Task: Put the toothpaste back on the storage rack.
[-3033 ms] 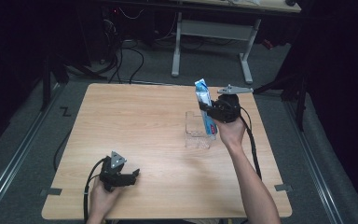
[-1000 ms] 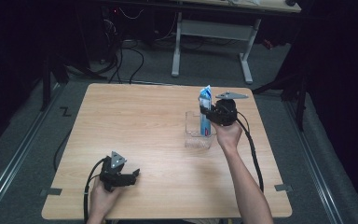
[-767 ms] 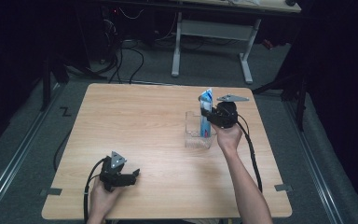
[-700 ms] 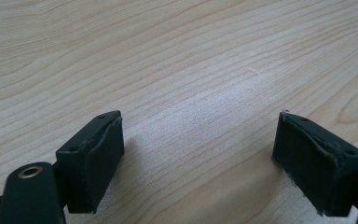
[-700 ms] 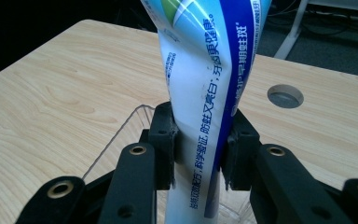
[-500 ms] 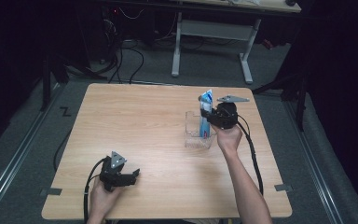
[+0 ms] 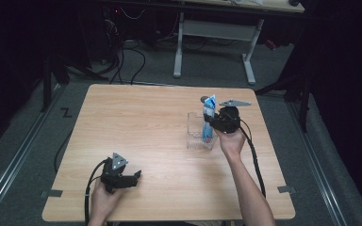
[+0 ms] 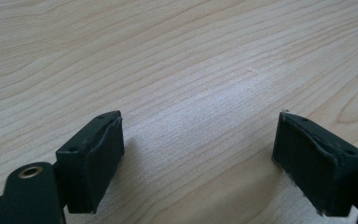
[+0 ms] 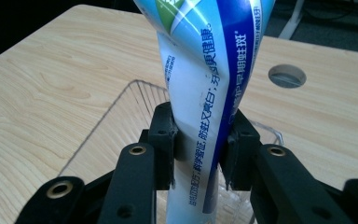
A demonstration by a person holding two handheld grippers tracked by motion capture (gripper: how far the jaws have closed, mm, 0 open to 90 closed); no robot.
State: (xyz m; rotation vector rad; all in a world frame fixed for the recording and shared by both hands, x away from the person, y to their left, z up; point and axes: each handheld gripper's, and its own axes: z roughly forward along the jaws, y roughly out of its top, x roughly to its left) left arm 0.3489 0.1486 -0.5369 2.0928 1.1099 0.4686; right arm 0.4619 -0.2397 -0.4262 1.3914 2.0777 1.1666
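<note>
Black two-jaw tongs are held in each of the person's hands over a pale wooden table (image 7: 141, 122) with a fine straight grain. At about two o'clock from the table's centre in the high view, the right gripper (image 7: 209, 123) pinches a soft toothpaste tube (image 7: 209, 109), white with blue and green bands and small blue print, standing almost upright. In the right gripper view its jaws are squeezed tight on the tube (image 9: 205, 93) from both sides, denting its glossy skin; the right gripper (image 9: 200, 147) shows dull black plastic arms with brass-ringed rivets. The tube's lower end dips into a clear plastic box (image 7: 199, 136), rectangular with thin walls that are hard to trace against the wood; its rim (image 9: 121, 100) appears as a faint curved line. The tube's top is cut off by the frame there, and its bottom end is hidden behind the jaws. At about seven o'clock, near the table's front edge, the left gripper (image 7: 133, 177) rests low over the wood. In the left gripper view its jaws stand wide apart with nothing between them, the left gripper (image 8: 198, 158) showing two blocky pads (image 8: 100, 154) with slightly frayed rubber edges.
</note>
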